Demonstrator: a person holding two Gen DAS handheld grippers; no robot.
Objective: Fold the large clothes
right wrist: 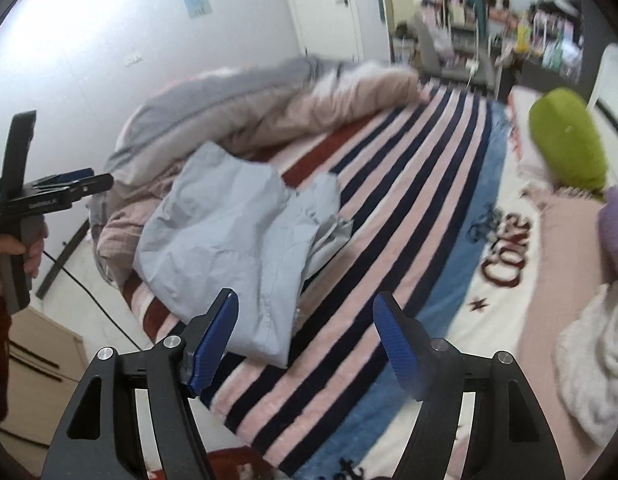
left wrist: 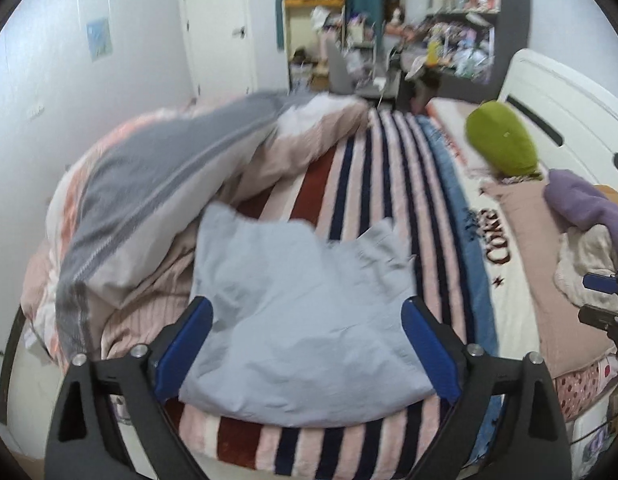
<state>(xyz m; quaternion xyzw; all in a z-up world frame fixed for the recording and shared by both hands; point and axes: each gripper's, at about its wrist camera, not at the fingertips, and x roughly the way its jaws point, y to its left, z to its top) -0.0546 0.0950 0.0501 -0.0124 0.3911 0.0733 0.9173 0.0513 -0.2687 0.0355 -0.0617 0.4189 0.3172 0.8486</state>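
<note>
- The duvet [left wrist: 149,184] is heaped at the bed's far left, against the wall; its near edge touches the garment's far left corner, so there is no flat room on that side.
- The left gripper [left wrist: 305,344] hangs above the garment with its jaws wide open and nothing between the pads; the cloth seen between them lies lower down, on the bed.
- The garment [left wrist: 301,320], pale blue, lies partly folded on the striped blanket [left wrist: 389,184], near the bed's near left corner. Its long axis appears to run from the near edge toward the duvet.
- In the left wrist view the garment sits straight ahead of the left jaws and below them, so the left hand looks the nearer one.
- The garment's near edge lies just inside the bed's near edge, leaving little blanket to drag it toward the person.
- The right gripper [right wrist: 305,336] also has its jaws apart and empty. The garment [right wrist: 233,248] lies ahead and to their left; only its near right corner falls between the fingers in that view.
- To the garment's right, the blanket is bare and flat for a broad stretch: this looks like the best room for spreading or turning the cloth.
- Farther right lie a green cushion [left wrist: 503,140], a purple cloth [left wrist: 585,204] and a white fluffy heap [right wrist: 593,372], well apart from the garment.
</note>
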